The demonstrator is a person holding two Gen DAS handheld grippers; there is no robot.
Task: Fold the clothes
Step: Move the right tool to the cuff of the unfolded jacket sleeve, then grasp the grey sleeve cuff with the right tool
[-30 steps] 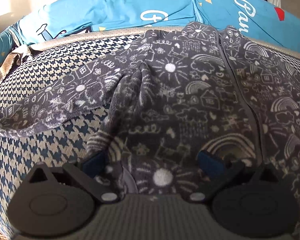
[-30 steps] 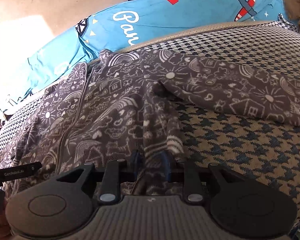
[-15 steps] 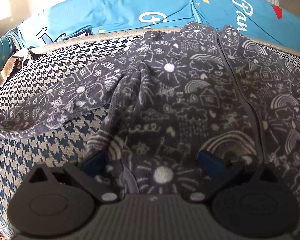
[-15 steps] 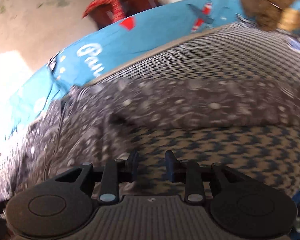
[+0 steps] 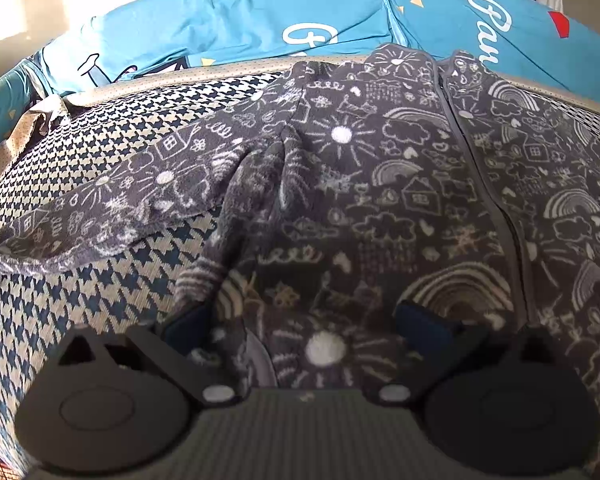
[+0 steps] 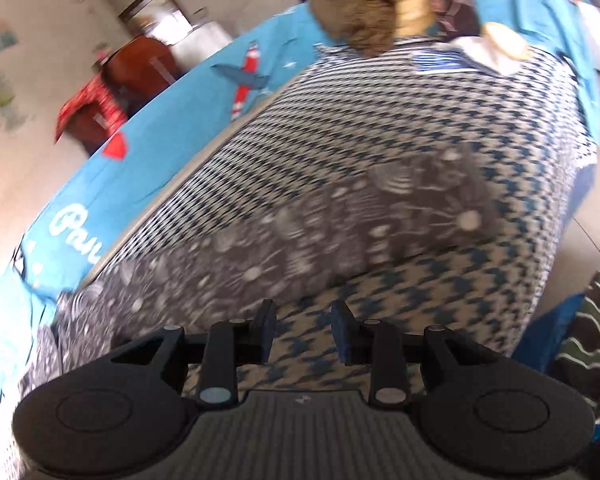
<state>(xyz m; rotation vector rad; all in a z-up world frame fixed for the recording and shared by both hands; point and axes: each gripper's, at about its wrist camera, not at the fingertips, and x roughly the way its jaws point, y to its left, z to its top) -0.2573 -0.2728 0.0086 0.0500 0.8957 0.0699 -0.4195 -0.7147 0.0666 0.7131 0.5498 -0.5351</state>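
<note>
grey doodle-print fleece jacket spread flat on houndstooth blanket, zipper running up the front, collar toward the far edge. one sleeve stretched out sideways over the blanket, wrinkled at the armpit. blue cartoon-print sheet bunched beyond the collar.

left gripper low over the jacket's lower front near the hem, jaws spread wide, a blue pad on each side, fabric lying loose between, nothing pinched.

right wrist view tilted and motion-blurred. right gripper above bare houndstooth just beside the other sleeve, jaws parted with a narrow gap, empty, blanket pattern visible through the gap. sleeve end lying toward the blanket's right edge, apart from the pads. brown plush toy at the far end of the bed. striped green fabric at lower right, off the blanket. reddish wooden furniture with red cloth against the wall behind.
</note>
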